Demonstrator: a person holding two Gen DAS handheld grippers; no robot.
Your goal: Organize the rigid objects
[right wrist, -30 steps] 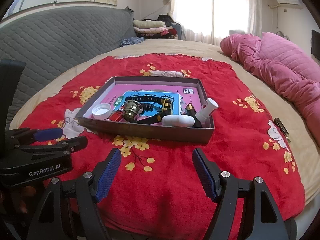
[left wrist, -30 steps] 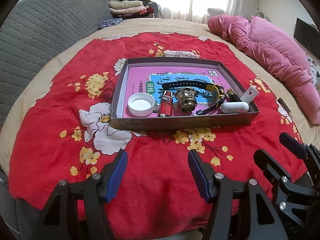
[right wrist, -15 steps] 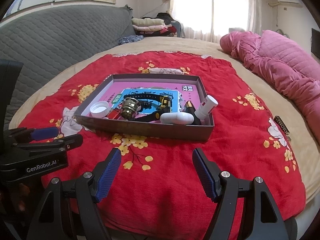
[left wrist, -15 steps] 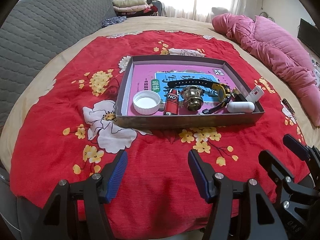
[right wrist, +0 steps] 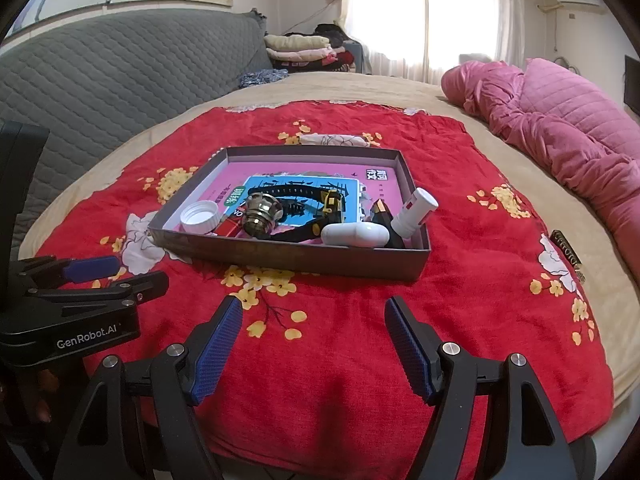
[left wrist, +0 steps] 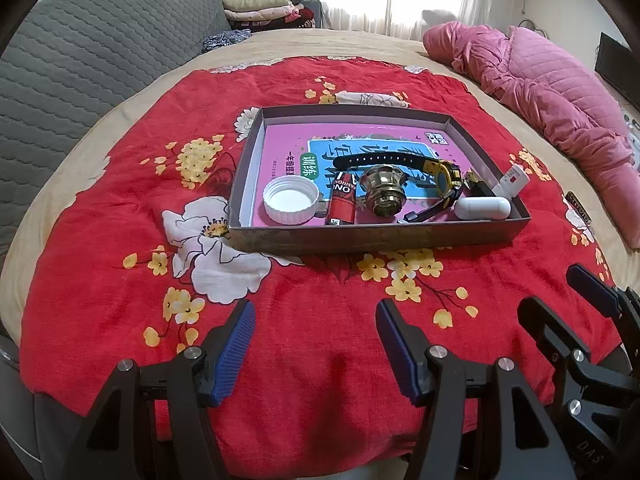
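Note:
A shallow grey cardboard tray (left wrist: 360, 236) (right wrist: 304, 258) sits on a red floral cloth (left wrist: 120, 240). Inside lie a white bottle cap (left wrist: 291, 200) (right wrist: 199, 217), a red lighter (left wrist: 343, 200), a brass knob (left wrist: 383, 195) (right wrist: 262, 216), a black and yellow watch (left wrist: 442, 178) (right wrist: 332, 200), a white capsule case (left wrist: 482, 208) (right wrist: 355, 234) and a white tube with a red mark (left wrist: 512, 179) (right wrist: 414, 212). My left gripper (left wrist: 314, 344) hangs open over bare cloth in front of the tray. My right gripper (right wrist: 314, 344) is open too, beside it, with nothing between its fingers.
A small dark packet (right wrist: 568, 254) lies on the cloth's right edge. A pink quilt (left wrist: 560, 92) is heaped at the right, a grey padded headboard (left wrist: 80, 60) runs along the left, and folded clothes (right wrist: 304, 46) sit at the back.
The view has drifted slightly, so the tray sits a little lower and to the right in the left wrist view. Both grippers stay open and nothing in the tray has moved.

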